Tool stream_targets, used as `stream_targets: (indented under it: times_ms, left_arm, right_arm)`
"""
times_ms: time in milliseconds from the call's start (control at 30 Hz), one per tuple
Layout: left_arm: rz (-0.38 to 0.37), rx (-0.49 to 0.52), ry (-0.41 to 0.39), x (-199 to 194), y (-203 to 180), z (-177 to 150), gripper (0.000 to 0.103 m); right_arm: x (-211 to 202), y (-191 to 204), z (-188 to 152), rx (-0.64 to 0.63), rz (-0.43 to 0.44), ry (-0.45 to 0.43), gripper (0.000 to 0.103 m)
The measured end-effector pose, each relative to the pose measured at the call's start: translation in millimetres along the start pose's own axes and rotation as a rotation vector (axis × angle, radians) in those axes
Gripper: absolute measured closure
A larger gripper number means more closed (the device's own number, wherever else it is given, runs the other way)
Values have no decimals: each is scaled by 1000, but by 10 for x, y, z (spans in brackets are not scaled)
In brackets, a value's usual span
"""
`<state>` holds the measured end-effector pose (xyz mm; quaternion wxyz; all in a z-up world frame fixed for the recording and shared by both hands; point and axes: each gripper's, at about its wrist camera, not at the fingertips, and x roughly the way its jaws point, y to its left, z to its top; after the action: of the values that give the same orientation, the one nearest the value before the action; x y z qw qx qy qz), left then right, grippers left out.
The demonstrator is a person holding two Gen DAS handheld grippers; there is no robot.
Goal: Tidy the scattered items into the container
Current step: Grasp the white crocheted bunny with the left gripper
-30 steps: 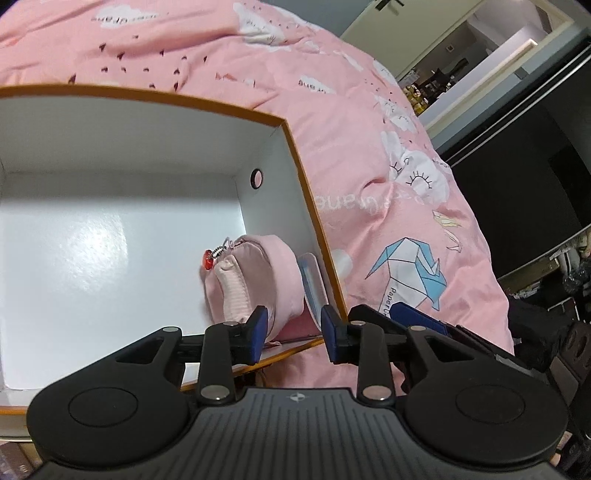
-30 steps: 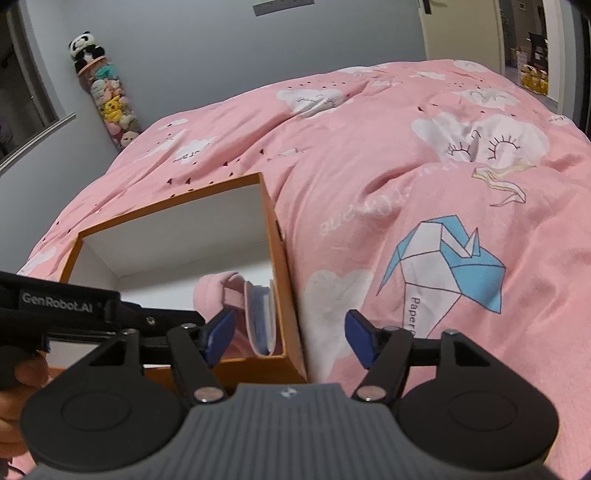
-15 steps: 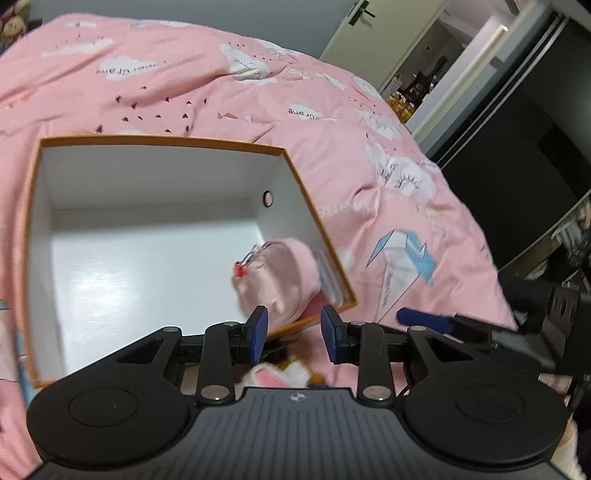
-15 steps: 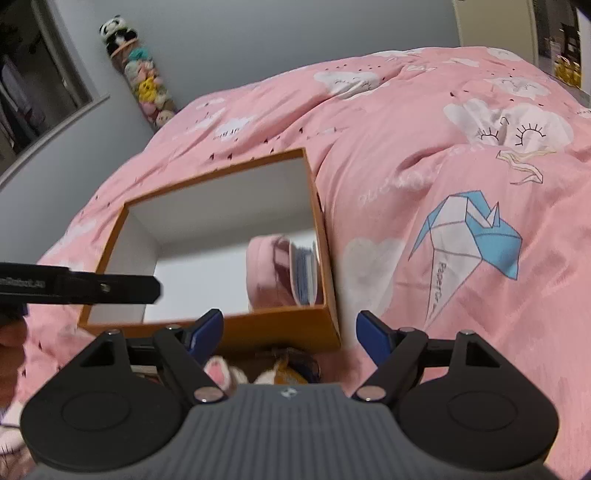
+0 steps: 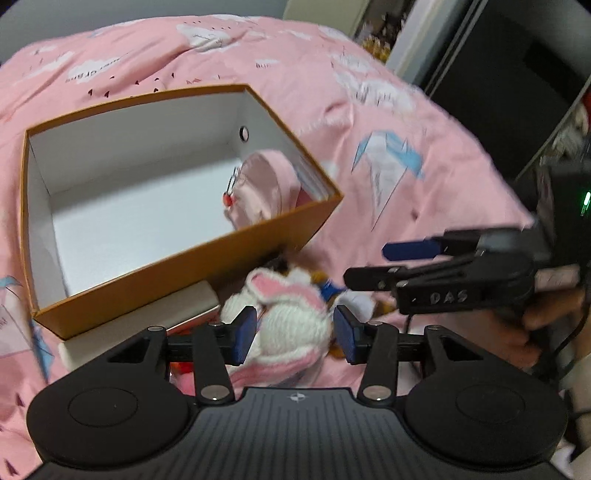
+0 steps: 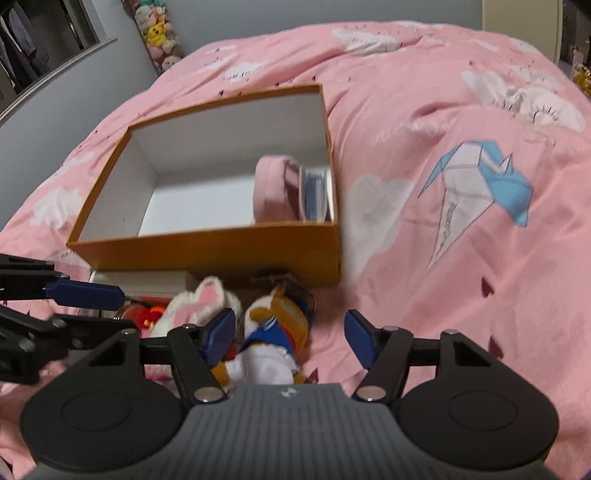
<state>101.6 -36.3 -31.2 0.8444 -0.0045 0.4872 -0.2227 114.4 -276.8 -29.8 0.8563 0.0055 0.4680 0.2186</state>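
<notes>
An orange box [image 5: 184, 273] with a white inside lies open on the pink bed; it also shows in the right wrist view [image 6: 207, 251]. A pink pouch [image 5: 266, 184] and a blue-edged flat item [image 6: 316, 192] stand in its right end. A white and pink plush rabbit [image 5: 291, 321] lies in front of the box, between the fingers of my open left gripper [image 5: 294, 338]. A duck plush in a blue sailor top [image 6: 273, 332] lies beside the rabbit [image 6: 199, 299], under my open right gripper [image 6: 288, 330].
A white flat box [image 5: 147, 317] lies against the orange box's near wall, with a red item [image 6: 151, 314] beside it. A pink duvet [image 6: 461, 184] covers the bed. Dark furniture [image 5: 498, 74] stands to the right, a shelf of plush toys [image 6: 159, 33] at the far wall.
Both grippers have pulled back from the box toward the near side. The plush toys in front of the box have come into view. The left gripper has opened wider around the rabbit.
</notes>
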Motion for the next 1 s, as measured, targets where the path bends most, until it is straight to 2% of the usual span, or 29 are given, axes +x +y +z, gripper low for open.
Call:
stream_targets:
  times_ms: [267, 367, 700, 867, 1000]
  left_arm:
    - [107, 246, 48, 217, -347, -178, 43]
    - [124, 283, 65, 292, -389, -213, 43]
    - [103, 248, 82, 520, -289, -205, 43]
    - [70, 187, 71, 560, -179, -195, 44]
    - [44, 145, 37, 514, -107, -195, 50]
  right_arm:
    - [126, 89, -94, -33, -12, 60, 33]
    - [161, 118, -97, -45, -15, 67, 31]
    - [335, 142, -65, -65, -11, 102, 31]
    - [461, 95, -65, -43, -1, 129, 32]
    - [473, 65, -60, -16, 49, 143, 54]
